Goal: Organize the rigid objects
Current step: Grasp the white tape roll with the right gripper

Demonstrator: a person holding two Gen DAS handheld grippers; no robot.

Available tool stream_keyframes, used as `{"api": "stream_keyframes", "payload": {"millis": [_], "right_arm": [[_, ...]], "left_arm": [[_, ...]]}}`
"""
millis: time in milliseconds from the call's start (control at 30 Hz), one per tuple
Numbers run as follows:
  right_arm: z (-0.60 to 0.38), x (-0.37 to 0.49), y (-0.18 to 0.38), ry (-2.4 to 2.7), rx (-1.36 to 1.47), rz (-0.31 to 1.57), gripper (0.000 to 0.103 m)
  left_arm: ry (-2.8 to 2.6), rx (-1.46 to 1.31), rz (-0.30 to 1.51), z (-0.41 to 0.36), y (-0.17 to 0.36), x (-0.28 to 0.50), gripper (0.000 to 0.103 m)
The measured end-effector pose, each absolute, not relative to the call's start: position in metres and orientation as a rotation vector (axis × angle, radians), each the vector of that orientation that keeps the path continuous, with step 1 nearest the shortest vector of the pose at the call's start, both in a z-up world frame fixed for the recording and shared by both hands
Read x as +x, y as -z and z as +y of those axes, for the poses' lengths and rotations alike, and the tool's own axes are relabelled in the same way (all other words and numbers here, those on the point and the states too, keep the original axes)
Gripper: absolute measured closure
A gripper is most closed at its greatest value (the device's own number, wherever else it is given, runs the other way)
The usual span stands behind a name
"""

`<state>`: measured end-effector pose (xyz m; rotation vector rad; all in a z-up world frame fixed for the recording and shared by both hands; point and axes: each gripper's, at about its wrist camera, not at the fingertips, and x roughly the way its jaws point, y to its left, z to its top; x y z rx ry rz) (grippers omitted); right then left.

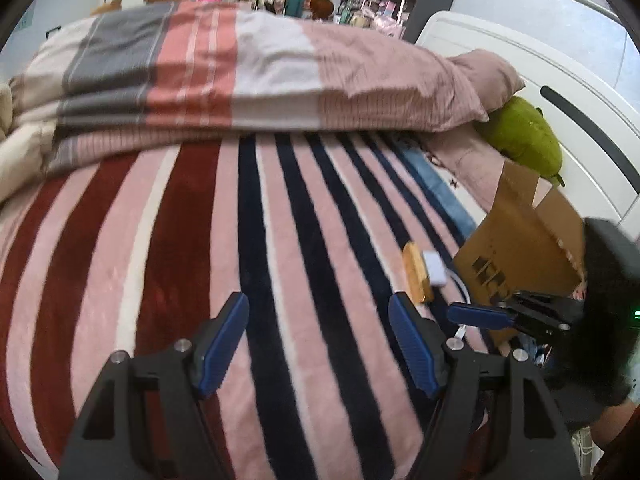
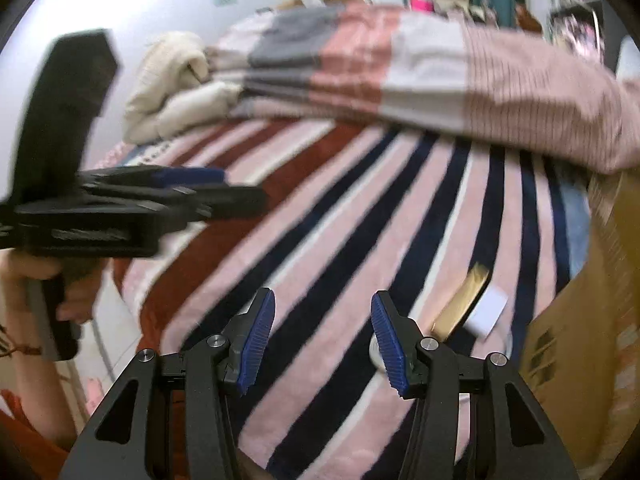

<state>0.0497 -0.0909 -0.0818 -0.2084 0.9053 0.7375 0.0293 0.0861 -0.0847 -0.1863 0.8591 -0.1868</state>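
Note:
A flat golden-brown object (image 1: 417, 278) lies on the striped blanket (image 1: 200, 240) beside a small white block (image 1: 436, 269) with a white cable, just left of a cardboard box (image 1: 520, 248). They also show in the right wrist view as the golden object (image 2: 462, 304), the white block (image 2: 489, 312) and the box (image 2: 580, 340). My left gripper (image 1: 318, 346) is open and empty over the blanket, left of these objects. My right gripper (image 2: 322, 342) is open and empty, with the golden object just beyond its right finger. It also shows in the left wrist view (image 1: 480, 316).
A folded striped quilt (image 1: 240, 72) lies across the far side of the bed. A green plush toy (image 1: 524, 136) rests against the white headboard (image 1: 520, 64). A cream bundle (image 2: 176, 80) sits at the far left. Shelves stand behind the bed.

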Motion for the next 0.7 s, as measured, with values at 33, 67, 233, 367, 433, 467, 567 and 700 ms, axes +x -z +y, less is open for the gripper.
{"api": "stream_keyframes", "payload": {"millis": [33, 67, 233, 367, 433, 467, 567, 700], "right_arm": [[-0.092, 0.053, 0.096, -0.711, -0.206, 0.930, 0.057], [-0.093, 0.056, 0.106, -0.684, -0.211, 0.949, 0.057], [-0.103, 0.065, 0.153, -0.510, -0.283, 0.988, 0.057], [-0.105, 0.069, 0.161, -0.516, -0.278, 0.979, 0.057], [-0.104, 0.070, 0.160, -0.527, -0.290, 0.960, 0.067], [-0.103, 0.069, 0.159, -0.531, -0.298, 0.955, 0.067], [-0.100, 0.063, 0.153, -0.564, -0.303, 0.929, 0.067], [-0.091, 0.049, 0.133, -0.644, -0.306, 0.882, 0.067]], "left_arm": [[0.189, -0.191, 0.870, 0.087, 0.091, 0.028, 0.033], [0.189, -0.193, 0.877, 0.088, 0.094, 0.028, 0.033], [0.190, -0.207, 0.897, 0.092, 0.105, 0.026, 0.033], [0.190, -0.205, 0.902, 0.089, 0.105, 0.027, 0.033], [0.199, -0.204, 0.905, 0.086, 0.105, 0.028, 0.033], [0.203, -0.204, 0.907, 0.085, 0.104, 0.028, 0.033], [0.228, -0.198, 0.913, 0.078, 0.103, 0.030, 0.033], [0.307, -0.214, 0.910, 0.063, 0.095, 0.033, 0.033]]}}
